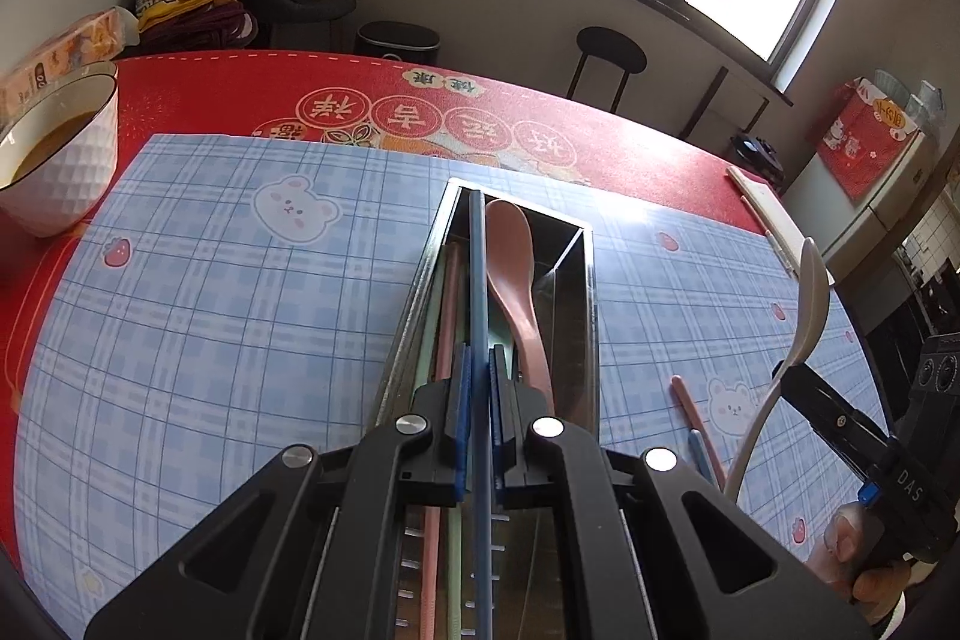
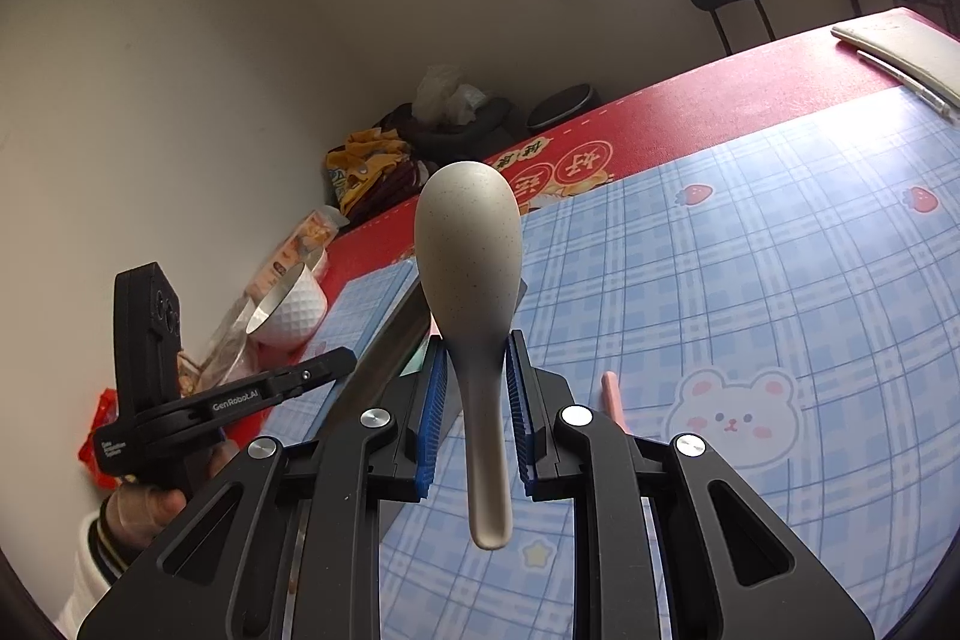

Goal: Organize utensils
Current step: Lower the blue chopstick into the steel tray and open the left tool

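Note:
My left gripper [image 1: 478,358] is shut on a long blue chopstick [image 1: 477,268], which lies lengthwise over an open metal utensil box [image 1: 432,250]. In the box are a pink spoon [image 1: 510,256] and pink and green chopsticks [image 1: 447,292]. In my right gripper [image 2: 476,346] a speckled grey spoon [image 2: 468,244] is clamped by its neck between the blue pads, bowl end up, in the air over the blue checked mat [image 2: 780,250]. From the left wrist view that grey spoon [image 1: 813,292] hangs right of the box. A pink chopstick [image 1: 690,409] and a blue one [image 1: 701,454] lie on the mat beside the box.
A white bowl [image 1: 60,160] with brown liquid stands at the mat's far left corner, a tissue pack [image 1: 66,46] behind it. A flat white item [image 1: 768,214] lies near the table's right edge. A black stool [image 1: 606,58] stands beyond the red table.

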Motion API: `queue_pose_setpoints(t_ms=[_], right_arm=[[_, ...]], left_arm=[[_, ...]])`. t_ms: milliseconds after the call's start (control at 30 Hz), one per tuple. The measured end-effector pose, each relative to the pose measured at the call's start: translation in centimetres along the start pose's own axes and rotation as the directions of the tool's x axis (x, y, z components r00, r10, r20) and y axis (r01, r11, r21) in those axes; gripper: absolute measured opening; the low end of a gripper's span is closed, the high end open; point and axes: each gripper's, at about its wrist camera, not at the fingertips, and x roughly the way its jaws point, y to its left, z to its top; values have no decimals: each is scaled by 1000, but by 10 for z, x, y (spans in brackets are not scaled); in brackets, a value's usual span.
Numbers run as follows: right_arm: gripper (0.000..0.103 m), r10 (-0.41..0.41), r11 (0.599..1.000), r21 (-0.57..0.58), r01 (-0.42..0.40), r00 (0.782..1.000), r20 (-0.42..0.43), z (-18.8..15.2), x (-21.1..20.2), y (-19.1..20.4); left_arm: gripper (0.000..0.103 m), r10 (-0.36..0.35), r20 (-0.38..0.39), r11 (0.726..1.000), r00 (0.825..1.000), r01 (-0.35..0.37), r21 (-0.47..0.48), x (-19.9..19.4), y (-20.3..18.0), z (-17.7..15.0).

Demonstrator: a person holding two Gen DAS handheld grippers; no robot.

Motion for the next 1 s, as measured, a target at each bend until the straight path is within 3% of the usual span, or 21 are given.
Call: queue_pose_setpoints(t_ms=[167,500,700,867,1000], right_arm=[[20,5,1000,1,-5,1000,2,1,-1,1],[20,9,1000,26,-9,1000,-6,2,1,-3],[20,13,1000,22,-13,1000,-2,3,1,-4],[20,7,1000,26,-7,1000,-7,2,2,-4],[20,3,1000,29,-2,1000,-10,1,5,-5]], left_arm=[[6,31,-57,999,998,-29,31,10,-3,2],[6,93,-111,995,990,-87,51,27,-2,3],[7,95,-125,994,988,-88,59,29,-1,3],[19,96,-74,991,993,-88,102,17,-9,-1],[36,115,35,969,993,-120,215,-4,-25,-15]])
